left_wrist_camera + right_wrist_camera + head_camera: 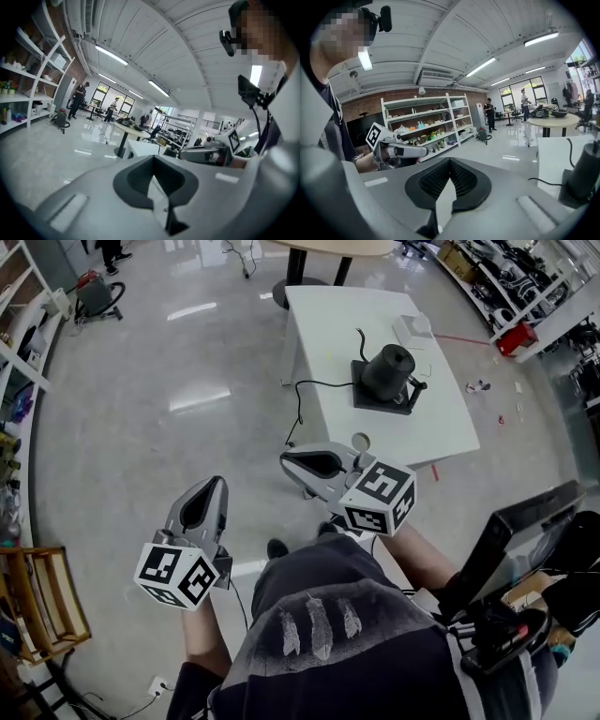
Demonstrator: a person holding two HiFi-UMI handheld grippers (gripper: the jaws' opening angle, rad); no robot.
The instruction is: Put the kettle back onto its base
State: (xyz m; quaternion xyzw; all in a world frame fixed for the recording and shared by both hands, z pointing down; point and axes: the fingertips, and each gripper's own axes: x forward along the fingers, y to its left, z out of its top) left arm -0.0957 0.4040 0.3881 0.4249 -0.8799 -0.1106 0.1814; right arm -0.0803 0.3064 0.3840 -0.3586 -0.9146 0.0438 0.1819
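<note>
The kettle (pixel 388 368) stands upright on its base (pixel 375 399) mid-way along the white table (pixel 328 324), at about one o'clock from you, so the job looks done, which likely explains why you hold your left gripper (pixel 214 487) and right gripper (pixel 287 462) pinched closed, empty, well short of the table.

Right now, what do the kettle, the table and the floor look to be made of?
The kettle is dark and matte with no shine: coated metal or plastic, can't tell which. The table is plain white, its smooth top showing soft glare: likely laminate or painted board. The floor is grey and glossy, mirroring the ceiling lights: probably polished concrete or a resin coat.
</note>
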